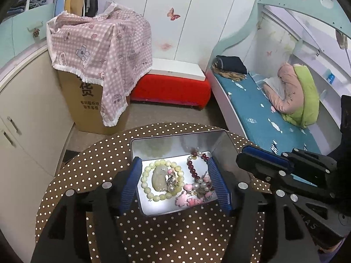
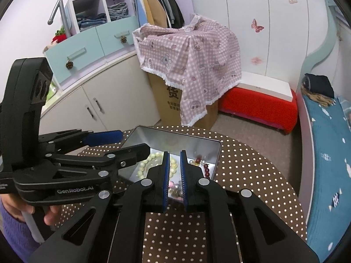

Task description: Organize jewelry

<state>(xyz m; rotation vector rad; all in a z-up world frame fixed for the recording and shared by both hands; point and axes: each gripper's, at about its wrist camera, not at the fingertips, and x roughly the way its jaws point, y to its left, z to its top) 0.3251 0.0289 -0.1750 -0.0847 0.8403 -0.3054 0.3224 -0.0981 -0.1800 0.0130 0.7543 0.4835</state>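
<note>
A silver metal tin [image 1: 175,140] sits on a brown polka-dot round table [image 1: 166,236]. In it lie a pale green bead bracelet [image 1: 145,182] with a jade pendant [image 1: 158,178], a dark red bead bracelet [image 1: 193,168] and pink charms [image 1: 186,198]. My left gripper [image 1: 174,164] is open, its blue pads [image 1: 131,182] straddling the tin above the jewelry. My right gripper [image 2: 174,153] hovers over the tin [image 2: 210,153] with its jaws nearly closed and a narrow gap between them, holding nothing. It shows at the right in the left wrist view [image 1: 263,155].
A cardboard box under a pink checked cloth [image 1: 98,50] stands beyond the table. A red stool [image 1: 171,89] sits against the white wardrobe. A bed with a blue sheet [image 1: 263,114] is to the right, cream cabinets [image 1: 26,114] to the left.
</note>
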